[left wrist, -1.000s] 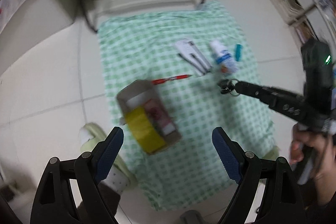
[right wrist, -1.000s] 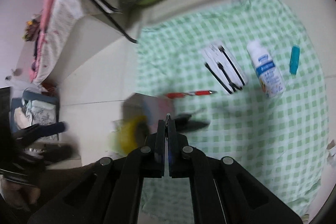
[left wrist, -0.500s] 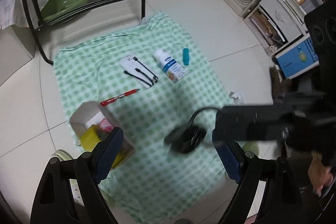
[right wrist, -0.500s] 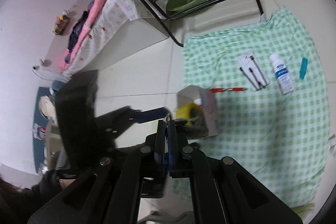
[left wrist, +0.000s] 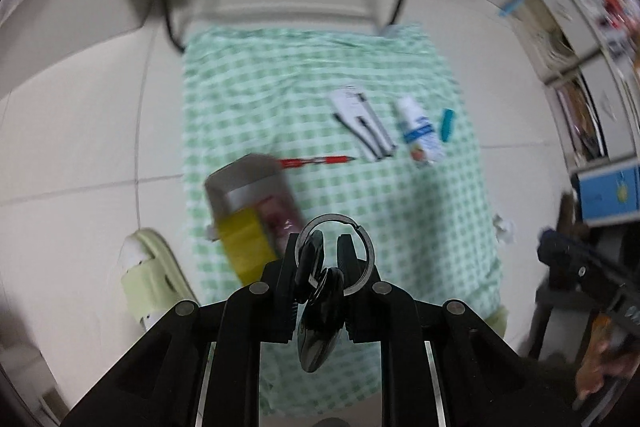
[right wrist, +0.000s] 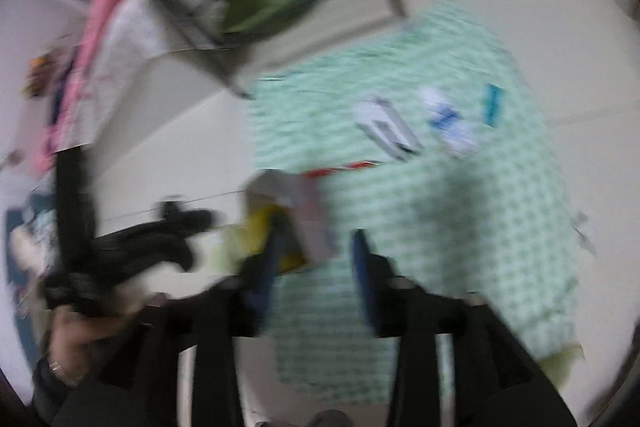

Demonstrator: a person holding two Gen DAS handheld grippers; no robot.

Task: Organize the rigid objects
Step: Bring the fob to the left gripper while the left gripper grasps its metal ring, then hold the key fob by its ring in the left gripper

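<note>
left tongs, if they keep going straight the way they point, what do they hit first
Probably the open cardboard box, near its right edge, or the green checked cloth beside it; depth is unclear. The left tongs are clamped on a key ring.

Key bunch (left wrist: 320, 291): black fob, dark keys, silver split ring; hanging upright, clamped between closed fingers of left gripper (left wrist: 319, 259), at 6 o'clock of view.
Cardboard box (left wrist: 252, 203): open top, holding yellow item and pink packet; on cloth's left edge, 9 o'clock of centre.
Red pen (left wrist: 316, 161): lying flat, crosswise, touching box's far corner.
White pack with black pens (left wrist: 362, 129): flat, 1 o'clock of centre.
White bottle (left wrist: 418, 135): blue label, on its side, just beside pack.
Teal stick (left wrist: 447, 125): small, flat, 3 o'clock of bottle.
</note>
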